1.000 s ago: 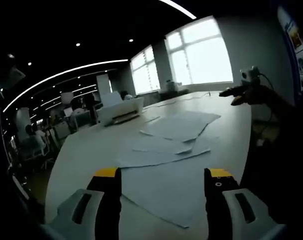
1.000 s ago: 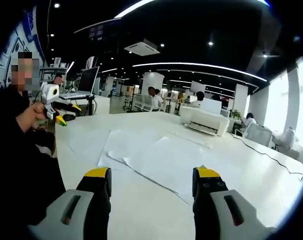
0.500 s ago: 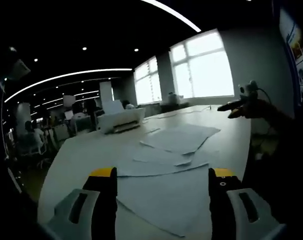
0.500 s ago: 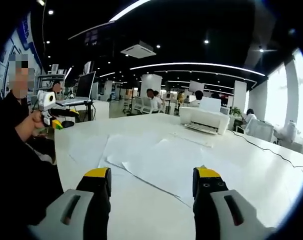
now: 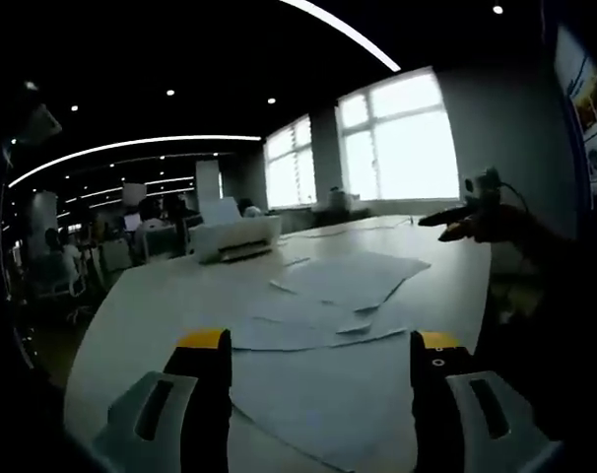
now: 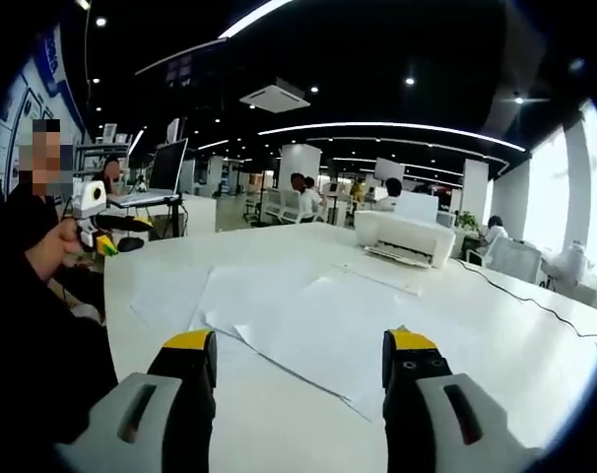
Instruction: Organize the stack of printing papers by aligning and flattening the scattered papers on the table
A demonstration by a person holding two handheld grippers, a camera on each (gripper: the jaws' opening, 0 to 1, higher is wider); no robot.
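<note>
Several white printing papers [image 5: 323, 325] lie scattered and overlapping on the long white table [image 5: 141, 315]; the right gripper view sees the same papers [image 6: 308, 315] from the other side. My left gripper [image 5: 318, 345] hovers low over the nearest sheet, open, nothing between its yellow-tipped jaws. My right gripper [image 6: 298, 350] is open too, above a sheet's near corner. The right gripper [image 5: 456, 215] appears at the right of the left gripper view, held in a hand. At the left of the right gripper view is the left gripper [image 6: 97, 222].
A white printer [image 5: 234, 236] stands on the table beyond the papers, also seen as the printer [image 6: 402, 238]. A cable [image 6: 535, 301] runs along the table's right side. The person [image 6: 33, 296] stands at the table's edge. People and chairs sit in the background.
Both views have dropped slightly lower toward the table. The papers have not moved. Both grippers stay open.
</note>
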